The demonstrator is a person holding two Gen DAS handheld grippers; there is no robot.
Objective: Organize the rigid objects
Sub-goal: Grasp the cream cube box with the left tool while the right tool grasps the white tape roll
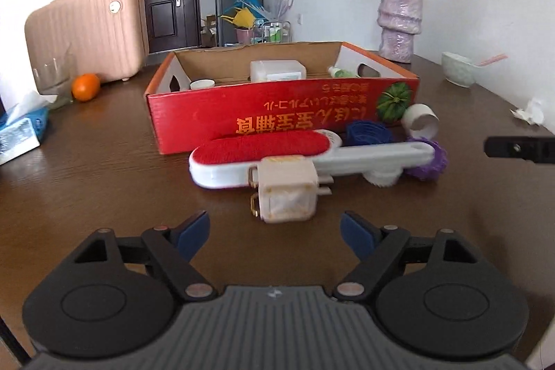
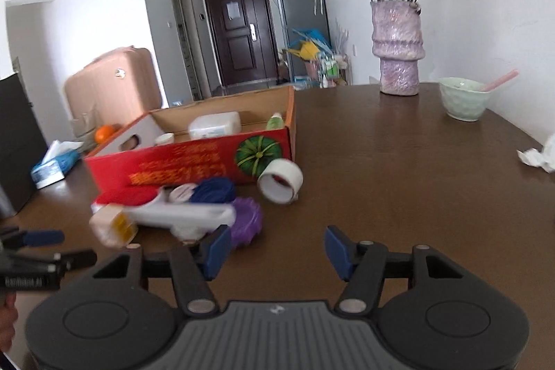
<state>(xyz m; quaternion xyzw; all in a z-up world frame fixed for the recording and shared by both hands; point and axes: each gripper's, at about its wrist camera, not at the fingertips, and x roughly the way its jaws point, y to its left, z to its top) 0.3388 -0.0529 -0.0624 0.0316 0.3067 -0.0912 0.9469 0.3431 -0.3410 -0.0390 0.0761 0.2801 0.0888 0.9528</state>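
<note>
A red cardboard box (image 1: 277,117) (image 2: 180,162) stands open on the brown table and holds a white container (image 1: 277,70), a small jar and a green bottle. In front of it lie a red-and-white lint brush (image 1: 263,155) (image 2: 180,214), a beige cube (image 1: 286,195) (image 2: 112,224), a blue ribbed piece (image 1: 367,132) (image 2: 211,191), a purple spiky ball (image 1: 428,160) (image 2: 246,221) and a tape roll (image 1: 419,120) (image 2: 281,179). My left gripper (image 1: 275,236) is open just short of the cube. My right gripper (image 2: 275,252) is open, right of the purple ball.
A pink suitcase (image 1: 86,30), a glass (image 1: 55,78), an orange (image 1: 86,87) and a tissue box (image 1: 20,130) stand at the left. A purple vase (image 1: 399,19) (image 2: 399,51), a green bowl (image 1: 458,69) (image 2: 464,99) and crumpled tissue (image 2: 537,155) are at the right.
</note>
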